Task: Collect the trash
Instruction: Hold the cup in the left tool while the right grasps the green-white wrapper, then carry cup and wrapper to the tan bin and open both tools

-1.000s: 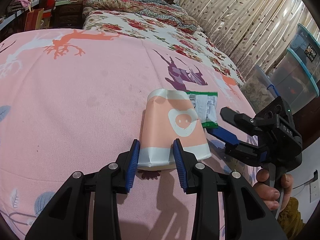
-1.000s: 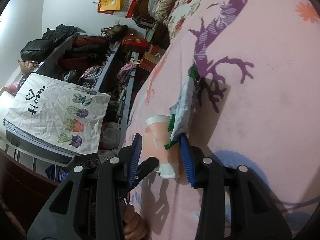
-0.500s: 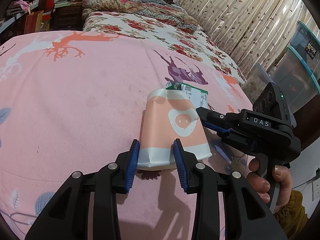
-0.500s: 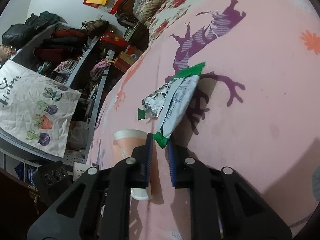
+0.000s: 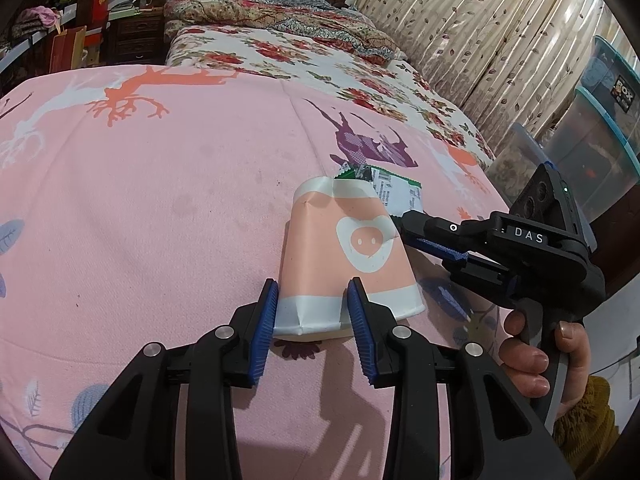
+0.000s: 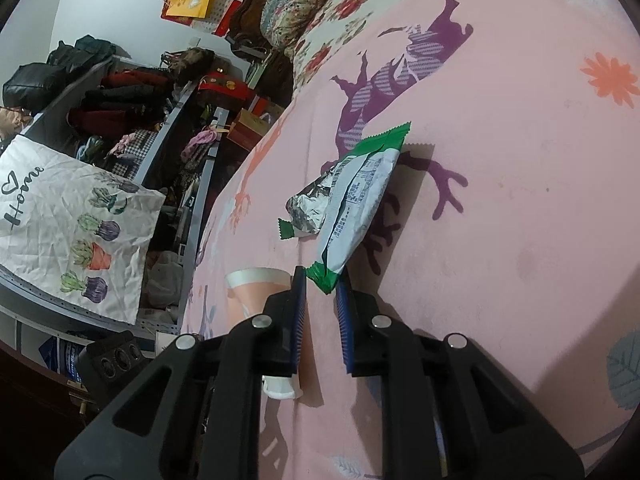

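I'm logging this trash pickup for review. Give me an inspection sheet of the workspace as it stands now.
Surface: pink printed bedspread, faint stains.
Job's things: crushed paper cup lying on its side; green and white snack wrapper beside it.
Clutter: nothing seen on the bedspread besides these.
Grippers: left claw clamps the cup's flattened base; right claw pinches the wrapper's near corner, a hand on its handle.
Cables: nothing seen.
Surroundings: floral bedding, curtains, plastic bins, crowded shelves.

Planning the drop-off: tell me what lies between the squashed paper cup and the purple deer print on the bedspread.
The green-and-white wrapper lies between the paper cup and the purple deer print, its near end pinched by the right gripper. The left wrist view shows it.
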The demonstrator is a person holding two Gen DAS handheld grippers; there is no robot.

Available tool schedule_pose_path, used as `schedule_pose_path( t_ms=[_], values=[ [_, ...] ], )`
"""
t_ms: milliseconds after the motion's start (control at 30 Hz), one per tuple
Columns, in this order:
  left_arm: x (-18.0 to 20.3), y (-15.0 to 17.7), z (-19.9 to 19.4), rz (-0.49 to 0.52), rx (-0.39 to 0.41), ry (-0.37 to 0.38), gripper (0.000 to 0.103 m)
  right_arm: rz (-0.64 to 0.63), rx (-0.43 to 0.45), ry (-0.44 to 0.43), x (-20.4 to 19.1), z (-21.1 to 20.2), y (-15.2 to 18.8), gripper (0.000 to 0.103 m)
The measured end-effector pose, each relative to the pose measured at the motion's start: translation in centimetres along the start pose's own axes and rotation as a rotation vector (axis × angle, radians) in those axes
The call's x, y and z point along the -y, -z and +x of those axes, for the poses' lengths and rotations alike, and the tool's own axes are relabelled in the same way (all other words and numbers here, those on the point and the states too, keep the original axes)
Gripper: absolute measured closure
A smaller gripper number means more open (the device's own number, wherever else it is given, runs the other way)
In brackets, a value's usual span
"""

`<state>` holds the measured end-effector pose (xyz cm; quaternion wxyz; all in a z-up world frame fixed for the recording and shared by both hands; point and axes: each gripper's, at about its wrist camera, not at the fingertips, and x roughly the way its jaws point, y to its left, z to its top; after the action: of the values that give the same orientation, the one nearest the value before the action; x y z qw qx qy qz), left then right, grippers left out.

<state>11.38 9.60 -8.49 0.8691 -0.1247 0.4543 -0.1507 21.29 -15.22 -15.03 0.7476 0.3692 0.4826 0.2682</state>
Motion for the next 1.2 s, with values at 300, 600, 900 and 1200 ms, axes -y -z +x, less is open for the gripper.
schedule_pose_path(
  t_ms=[300, 600, 900, 1200],
  values=[
    [0.0, 0.0, 0.0, -0.002, 0.000, 0.003, 0.069, -0.059, 0.031, 0.065, -1.1, 0.0, 0.8, 0.091],
    [-1.0, -0.2, -0.1, -0.059, -0.005, 0.069, 0.071, -0.105, 0.079, 0.085, -0.9, -3.8, 2.6, 0.093],
    [0.1, -0.8, -0.7, -0.093, -0.028, 0.160, 0.078, -0.067, 0.187, 0.066, 2.0, -12.1, 5.2, 0.093],
    [10.6, -2.6, 2.7, 0.064, -0.131, 0.277, 0.080, -0.020, 0.397, 0.106, 5.7, -22.0, 5.9, 0.093]
  ],
)
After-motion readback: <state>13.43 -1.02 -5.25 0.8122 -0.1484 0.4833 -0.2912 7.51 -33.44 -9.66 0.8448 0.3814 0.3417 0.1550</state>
